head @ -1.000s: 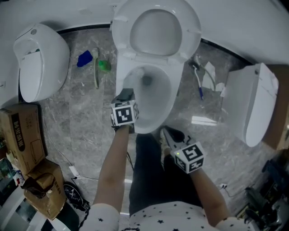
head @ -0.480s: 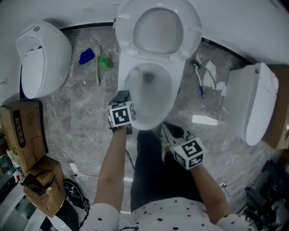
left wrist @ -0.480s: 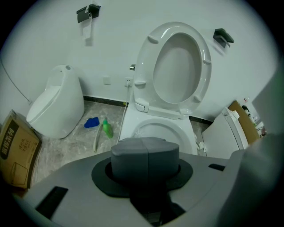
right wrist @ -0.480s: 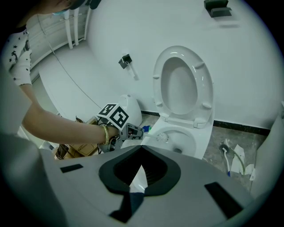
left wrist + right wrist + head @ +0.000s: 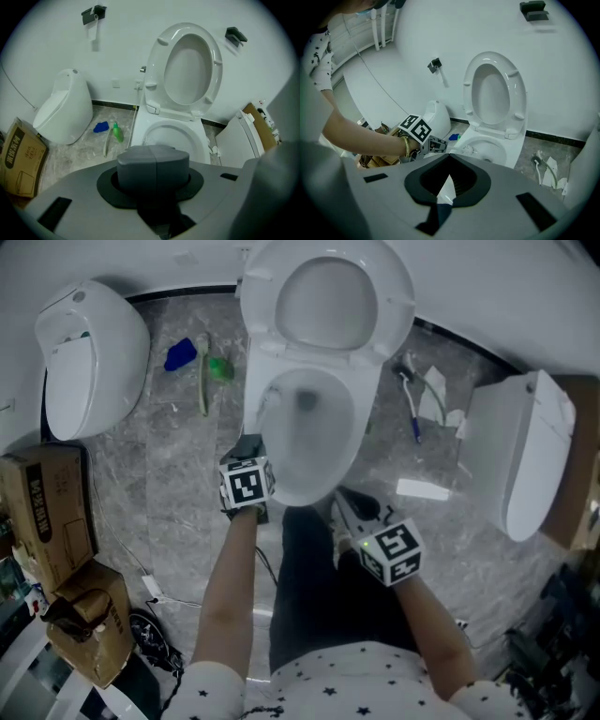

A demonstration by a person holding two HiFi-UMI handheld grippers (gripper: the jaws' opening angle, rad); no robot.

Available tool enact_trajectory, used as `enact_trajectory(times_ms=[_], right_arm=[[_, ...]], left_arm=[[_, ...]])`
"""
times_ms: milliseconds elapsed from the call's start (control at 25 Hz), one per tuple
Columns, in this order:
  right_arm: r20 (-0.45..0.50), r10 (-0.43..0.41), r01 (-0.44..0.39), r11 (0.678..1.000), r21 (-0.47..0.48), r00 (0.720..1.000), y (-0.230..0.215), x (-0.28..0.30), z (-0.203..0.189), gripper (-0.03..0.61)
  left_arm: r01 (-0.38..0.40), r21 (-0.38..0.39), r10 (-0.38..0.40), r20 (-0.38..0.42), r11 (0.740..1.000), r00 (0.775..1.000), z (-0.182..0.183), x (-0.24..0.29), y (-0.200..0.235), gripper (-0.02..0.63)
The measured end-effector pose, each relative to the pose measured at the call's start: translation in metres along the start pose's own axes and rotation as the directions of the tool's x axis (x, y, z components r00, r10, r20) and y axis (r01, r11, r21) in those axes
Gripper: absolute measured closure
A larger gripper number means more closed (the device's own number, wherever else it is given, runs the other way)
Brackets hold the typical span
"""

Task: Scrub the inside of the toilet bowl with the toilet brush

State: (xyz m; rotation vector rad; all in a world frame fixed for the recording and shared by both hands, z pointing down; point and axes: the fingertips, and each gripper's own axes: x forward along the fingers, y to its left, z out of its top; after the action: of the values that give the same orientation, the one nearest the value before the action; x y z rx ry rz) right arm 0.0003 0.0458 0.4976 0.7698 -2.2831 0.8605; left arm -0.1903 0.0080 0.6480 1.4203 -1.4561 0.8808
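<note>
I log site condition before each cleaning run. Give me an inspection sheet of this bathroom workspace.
Surface: grey marble floor, littered on both sides of the toilet.
Job's things: toilet bowl with seat raised; toilet brush head sits in the bowl near its rim.
Clutter: blue item, green bottle, spare brush, white slip, cardboard box.
Grippers: left gripper jaws together, any grip on the brush handle unclear; right gripper jaws apart, empty.
Cables: thin cable with a white plug, on the floor.
Surroundings: left fixture and right fixture, both white; white wall.
</note>
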Motion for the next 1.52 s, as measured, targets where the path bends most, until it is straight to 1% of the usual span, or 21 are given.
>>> enact_trajectory(times_ms=[160, 400, 520, 760, 920, 1080, 1240, 1320, 1400, 1520], right_arm=[[-0.001, 0.001, -0.001, 1.0, -0.01, 1.0, 0.0, -0.002, 0.001, 0.572], [-0.006, 0.008, -0.008, 1.0, -0.019, 1.0, 0.001, -0.007, 0.005, 0.572], [-0.004, 0.011, -0.011, 1.0, -0.027, 1.0, 0.001, -0.008, 0.006, 0.572], [0.003, 0.018, -0.018, 1.0, -0.021, 1.0, 0.006, -0.012, 0.012, 0.572], [0.001, 0.02, -0.02, 1.0, -0.024, 1.0, 0.008, -0.015, 0.011, 0.572], [-0.001, 0.021, -0.022, 0.999, -0.024, 1.0, 0.012, -0.016, 0.01, 0.572], [0.008, 0.022, -0.022, 0.999, -0.035, 1.0, 0.016, -0.017, 0.011, 0.572], [0.009, 0.021, -0.02, 0.999, -0.045, 1.0, 0.017, -0.017, 0.011, 0.572], [0.003, 0.017, -0.017, 0.999, -0.048, 1.0, 0.016, -0.018, 0.01, 0.572], [0.002, 0.015, -0.015, 0.998, -0.054, 1.0, 0.016, -0.02, 0.008, 0.572]], left_arm=[[-0.013, -0.005, 0.013, -0.009, 1.0, 1.0, -0.008, -0.005, 0.005, 0.46], [-0.011, -0.017, 0.011, -0.016, 1.0, 1.0, -0.022, -0.012, 0.006, 0.46], [-0.023, -0.027, 0.022, -0.042, 0.999, 0.999, -0.031, -0.019, 0.006, 0.46], [-0.037, -0.042, 0.034, -0.065, 0.998, 0.997, -0.045, -0.027, 0.008, 0.46], [-0.034, -0.046, 0.032, -0.044, 0.998, 0.999, -0.049, -0.032, 0.006, 0.46], [-0.031, -0.059, 0.026, -0.079, 0.998, 0.997, -0.066, -0.037, 0.007, 0.46], [-0.03, -0.052, 0.025, -0.094, 0.998, 0.995, -0.077, -0.046, 0.007, 0.46], [-0.026, -0.044, 0.022, -0.085, 0.999, 0.996, -0.078, -0.05, 0.006, 0.46], [-0.015, -0.029, 0.014, -0.055, 0.999, 0.998, -0.073, -0.052, 0.003, 0.46], [-0.008, -0.031, 0.006, -0.053, 0.999, 0.999, -0.077, -0.056, 0.0, 0.46]])
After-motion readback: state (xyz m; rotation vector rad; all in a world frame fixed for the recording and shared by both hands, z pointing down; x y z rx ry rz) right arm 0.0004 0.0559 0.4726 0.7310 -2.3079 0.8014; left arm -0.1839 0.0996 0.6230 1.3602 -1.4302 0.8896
